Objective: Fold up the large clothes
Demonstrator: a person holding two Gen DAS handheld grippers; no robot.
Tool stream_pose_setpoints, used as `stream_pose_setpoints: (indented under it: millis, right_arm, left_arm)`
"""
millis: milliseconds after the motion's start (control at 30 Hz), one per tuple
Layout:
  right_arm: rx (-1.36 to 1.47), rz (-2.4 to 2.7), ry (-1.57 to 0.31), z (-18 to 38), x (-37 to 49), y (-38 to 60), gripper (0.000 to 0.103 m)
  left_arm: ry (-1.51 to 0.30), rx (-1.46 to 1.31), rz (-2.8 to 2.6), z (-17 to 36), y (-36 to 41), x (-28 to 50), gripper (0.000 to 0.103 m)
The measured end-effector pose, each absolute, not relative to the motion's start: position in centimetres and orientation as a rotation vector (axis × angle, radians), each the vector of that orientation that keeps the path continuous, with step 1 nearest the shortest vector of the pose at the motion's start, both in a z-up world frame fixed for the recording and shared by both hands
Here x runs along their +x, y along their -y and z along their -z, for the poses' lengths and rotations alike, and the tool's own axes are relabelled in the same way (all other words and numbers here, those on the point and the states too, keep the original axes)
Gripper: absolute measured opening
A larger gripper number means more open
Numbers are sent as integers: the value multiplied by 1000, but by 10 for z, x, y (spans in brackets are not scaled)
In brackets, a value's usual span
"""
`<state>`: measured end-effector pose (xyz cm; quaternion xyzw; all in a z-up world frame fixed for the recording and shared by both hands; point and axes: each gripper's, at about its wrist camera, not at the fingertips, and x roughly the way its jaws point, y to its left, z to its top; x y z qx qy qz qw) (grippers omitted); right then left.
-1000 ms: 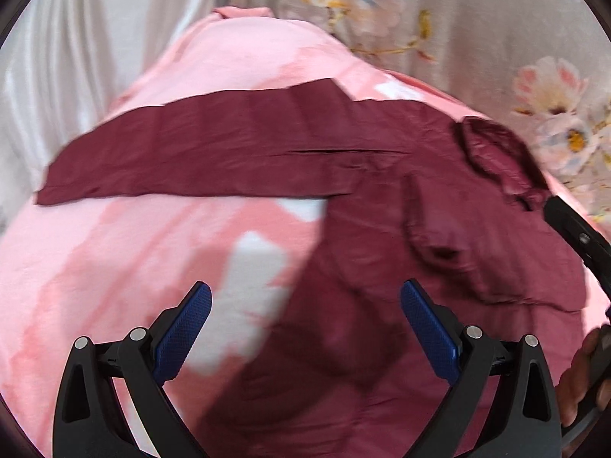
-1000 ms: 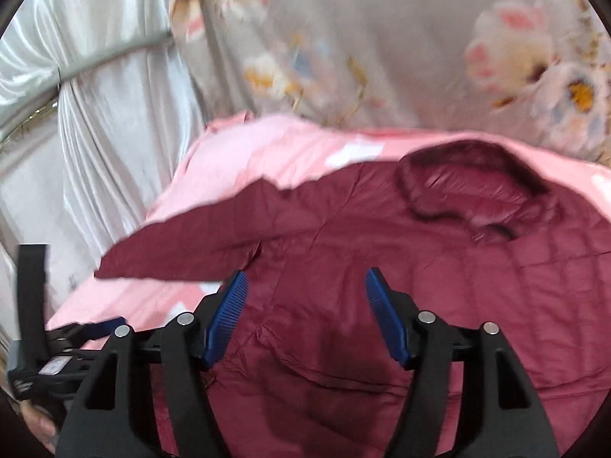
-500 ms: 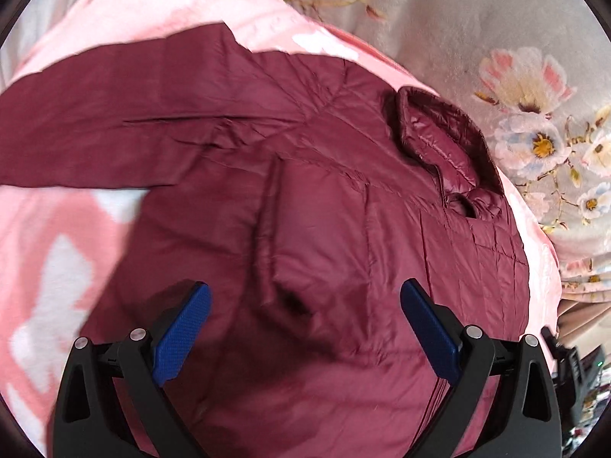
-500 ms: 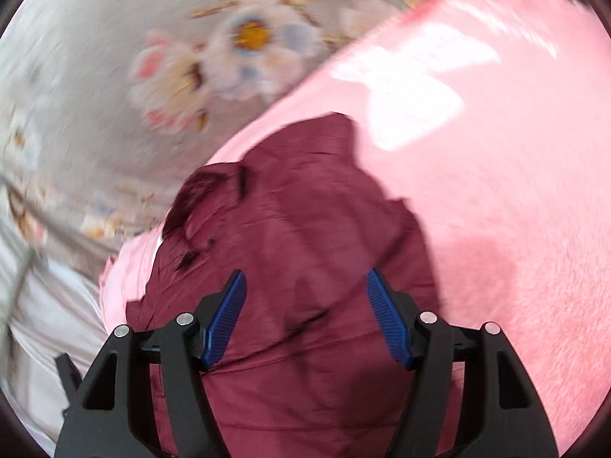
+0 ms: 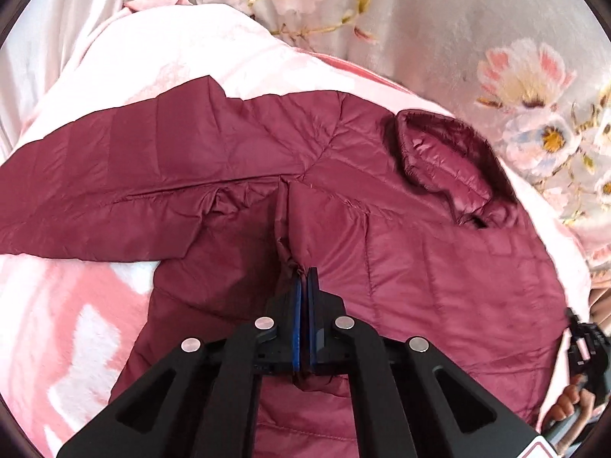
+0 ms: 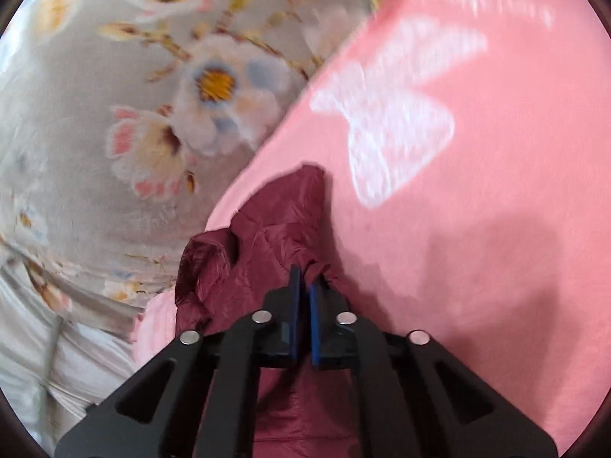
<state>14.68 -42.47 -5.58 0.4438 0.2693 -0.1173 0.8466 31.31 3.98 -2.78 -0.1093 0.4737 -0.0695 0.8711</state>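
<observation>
A maroon quilted jacket (image 5: pixel 420 252) lies spread on a pink blanket (image 5: pixel 68 305), its sleeve (image 5: pixel 114 183) stretched to the left and its collar (image 5: pixel 443 160) at the upper right. My left gripper (image 5: pixel 304 273) is shut on a pinched fold of the jacket's body. In the right wrist view my right gripper (image 6: pixel 303 274) is shut on the jacket's (image 6: pixel 267 240) bunched edge, near its collar (image 6: pixel 202 263), above the pink blanket (image 6: pixel 477 229).
A grey floral blanket (image 5: pixel 477 38) lies behind the jacket and shows in the right wrist view (image 6: pixel 152 114). White satin cloth (image 5: pixel 46 30) hangs at the far left. The other hand with its gripper (image 5: pixel 584 355) shows at the right edge.
Both grippers were open above the jacket; both have closed on its fabric. The right gripper swung toward the jacket's right edge.
</observation>
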Motion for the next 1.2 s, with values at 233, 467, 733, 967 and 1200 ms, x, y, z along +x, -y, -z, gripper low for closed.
stream_pose_setpoints:
  millis: [233,467,733,967,1200]
  right_arm:
    - [643,423,-815,82,158,404,0]
    - [436,542,-738,18,135,377,5]
    - [316,203,-755,3,201,269,19]
    - [209,187,-921,73,222,231,19]
    - [186,200,-911,82,209,227,19]
  left_arm:
    - [-1017,-110,111,64,-25,311,4]
    - [-943,-105,60,29,-44,293,26]
    - [-892,-82,160,5,18,293,39]
    - [-973,-47,169,61,55,295,41]
    - [-894,-2,156,71,61,282,51]
